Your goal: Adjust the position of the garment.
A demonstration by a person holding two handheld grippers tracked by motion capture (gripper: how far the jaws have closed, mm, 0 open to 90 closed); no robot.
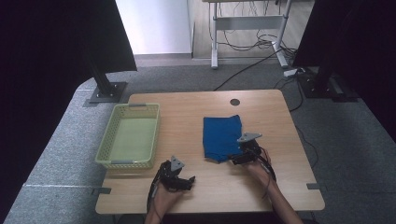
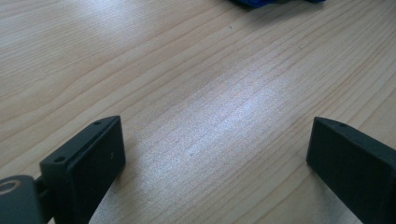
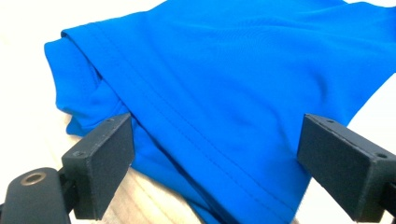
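My right gripper (image 3: 212, 163) straddles the blue cloth's (image 3: 224, 84) near edge, jaws spread; my left gripper (image 2: 215, 158) gapes over bare table (image 2: 187, 70).

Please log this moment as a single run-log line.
right claw: open, at blue cloth near edge | left claw: open, over bare table | basket: empty

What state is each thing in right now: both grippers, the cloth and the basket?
Left gripper: open, over bare table, holding nothing.
Right gripper: open, jaws either side of the cloth's near edge, not closed on it.
Blue cloth: folded, lying flat on the table.
Green basket: upright, empty, at the table's left side.
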